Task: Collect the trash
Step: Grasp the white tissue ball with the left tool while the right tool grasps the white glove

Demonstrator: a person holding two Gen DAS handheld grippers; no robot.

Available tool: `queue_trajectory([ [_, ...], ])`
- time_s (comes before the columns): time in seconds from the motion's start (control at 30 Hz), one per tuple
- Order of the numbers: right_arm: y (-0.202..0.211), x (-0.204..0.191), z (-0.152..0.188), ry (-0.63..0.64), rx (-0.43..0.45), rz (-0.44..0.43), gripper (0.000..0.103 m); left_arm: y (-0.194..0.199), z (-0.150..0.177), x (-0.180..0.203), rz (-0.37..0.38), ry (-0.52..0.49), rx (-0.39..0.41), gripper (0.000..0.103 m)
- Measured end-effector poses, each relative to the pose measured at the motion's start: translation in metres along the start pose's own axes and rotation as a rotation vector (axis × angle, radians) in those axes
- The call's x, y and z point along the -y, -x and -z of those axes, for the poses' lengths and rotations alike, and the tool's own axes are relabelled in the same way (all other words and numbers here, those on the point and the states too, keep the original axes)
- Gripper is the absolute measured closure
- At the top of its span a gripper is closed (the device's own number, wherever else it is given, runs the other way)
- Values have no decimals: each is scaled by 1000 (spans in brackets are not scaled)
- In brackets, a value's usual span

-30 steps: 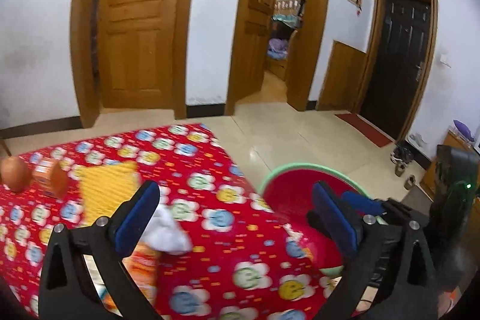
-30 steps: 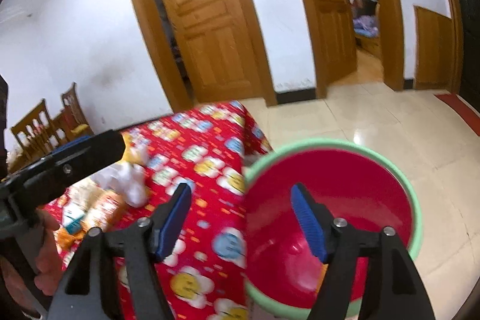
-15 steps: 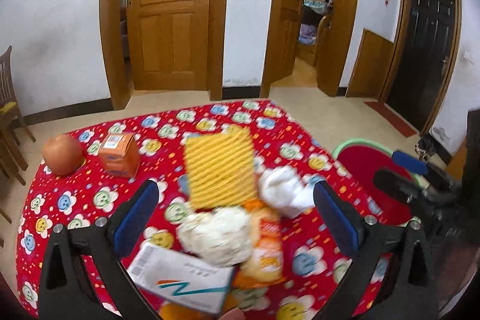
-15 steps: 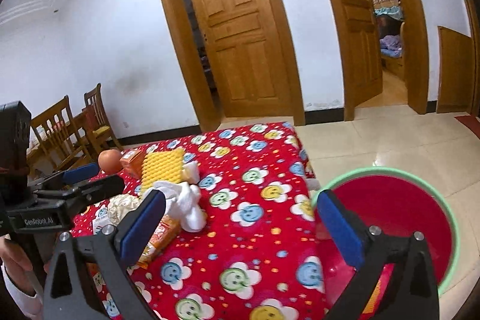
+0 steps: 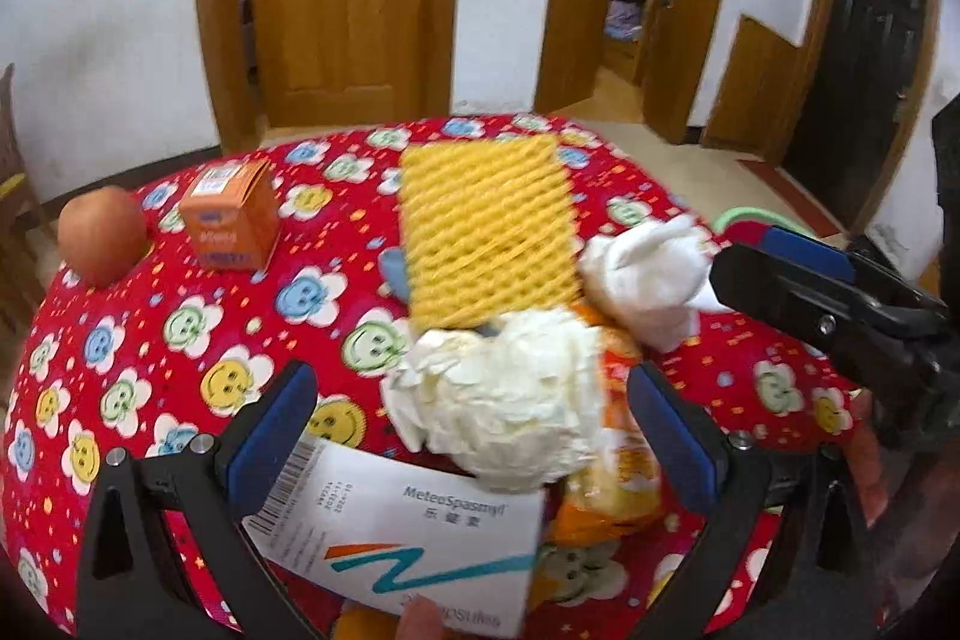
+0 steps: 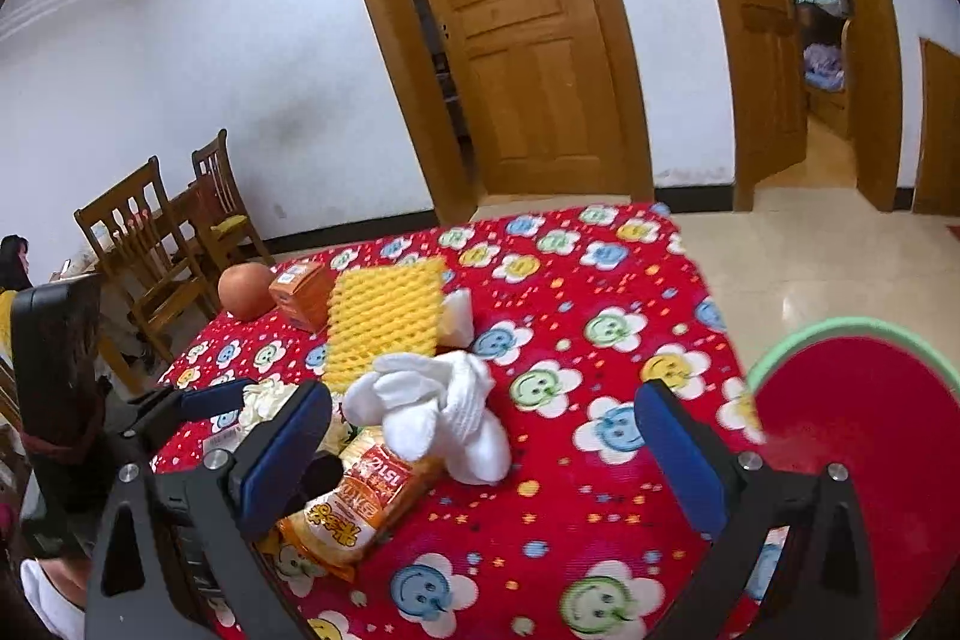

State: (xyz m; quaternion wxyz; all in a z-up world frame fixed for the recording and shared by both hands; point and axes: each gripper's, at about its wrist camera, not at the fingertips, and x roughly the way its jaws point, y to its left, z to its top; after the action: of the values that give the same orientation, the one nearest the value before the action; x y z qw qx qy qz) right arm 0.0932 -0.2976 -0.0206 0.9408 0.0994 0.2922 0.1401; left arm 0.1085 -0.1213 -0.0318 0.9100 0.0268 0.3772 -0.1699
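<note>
My left tongs [image 5: 474, 436] gape over the paper wad [image 5: 498, 400] and white box [image 5: 402, 526], and my right tongs [image 6: 480, 466] gape near the white cloth [image 6: 438, 412] and snack bag [image 6: 360, 496], neither holding anything. The trash is heaped so tightly that I judge one pinch could drag neighbours off the table [image 6: 600, 340]. The red bin [image 6: 864, 436], beside the table's right edge, looks empty where visible

Right gripper [image 6: 483, 451] fingers spread, white cloth [image 6: 441, 415], red bin [image 6: 864, 454] beside table
</note>
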Motion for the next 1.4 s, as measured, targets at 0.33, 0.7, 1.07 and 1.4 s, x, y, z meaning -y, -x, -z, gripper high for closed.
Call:
queue_trajectory([
  [0.33,-7,1,6,-38,-32,-19,0,6,3,-11,95,76,14,58],
  [0.7,-23,-1,6,-47,-101,-34,7,25,6,-16,116,89,104,60],
  [1.07,-24,4,9,-82,-122,-70,77,32,6,-30,117,154,169,60],
  [1.4,-8,-1,11,-44,-82,-67,81,40,8,-26,94,133,190,59],
])
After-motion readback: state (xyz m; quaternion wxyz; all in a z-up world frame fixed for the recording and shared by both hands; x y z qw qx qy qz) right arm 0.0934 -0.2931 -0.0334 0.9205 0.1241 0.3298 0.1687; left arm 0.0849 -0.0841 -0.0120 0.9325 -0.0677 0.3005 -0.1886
